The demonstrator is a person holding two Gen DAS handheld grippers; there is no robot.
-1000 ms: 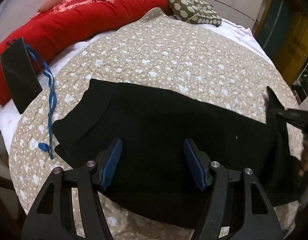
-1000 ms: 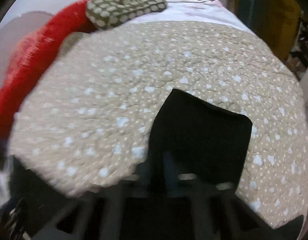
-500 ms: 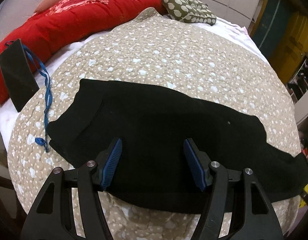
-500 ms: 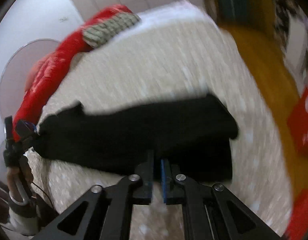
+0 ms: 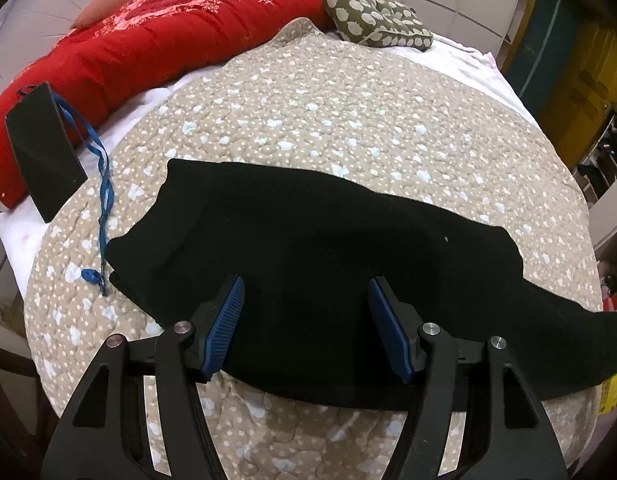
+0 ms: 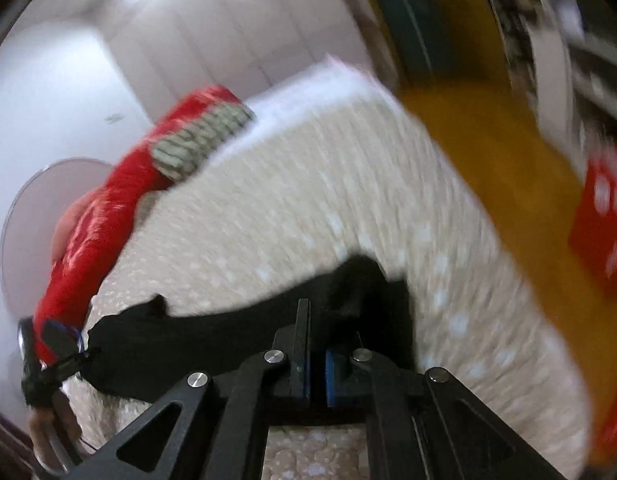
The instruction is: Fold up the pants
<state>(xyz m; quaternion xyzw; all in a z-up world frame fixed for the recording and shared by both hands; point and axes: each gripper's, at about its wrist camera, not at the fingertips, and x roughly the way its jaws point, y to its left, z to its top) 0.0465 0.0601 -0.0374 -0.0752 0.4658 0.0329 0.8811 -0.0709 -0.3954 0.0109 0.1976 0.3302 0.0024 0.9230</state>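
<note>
Right now the black pants [image 5: 308,248] lie flat on the quilted beige bedspread [image 5: 348,120], their long axis running across the bed from the person's left to right; the wider end sits near a blue lanyard [image 5: 102,184] and a black phone-like slab [image 5: 42,148], and the narrow end trails off toward the right edge of the bed.

The left gripper [image 5: 306,320] hovers low over the near edge of the pants, roughly mid-length, its jaws spread wide with nothing between the blue pads [image 5: 224,328]. Whether those pads touch the cloth is hard to tell.

The right gripper [image 6: 316,364] points along the garment from its narrow end. Its jaws stand nearly together, leaving only a thin slit, and black cloth [image 6: 348,292] bunches just ahead of the tips. That view is heavily blurred, so I cannot tell whether it pinches the fabric or merely sits over it.

Because the pants stretch sideways, the coming fold likely means carrying the narrow end leftward over the wide end. The right gripper is plainly nearer that end, while the left sits placed to pin the middle.
</note>
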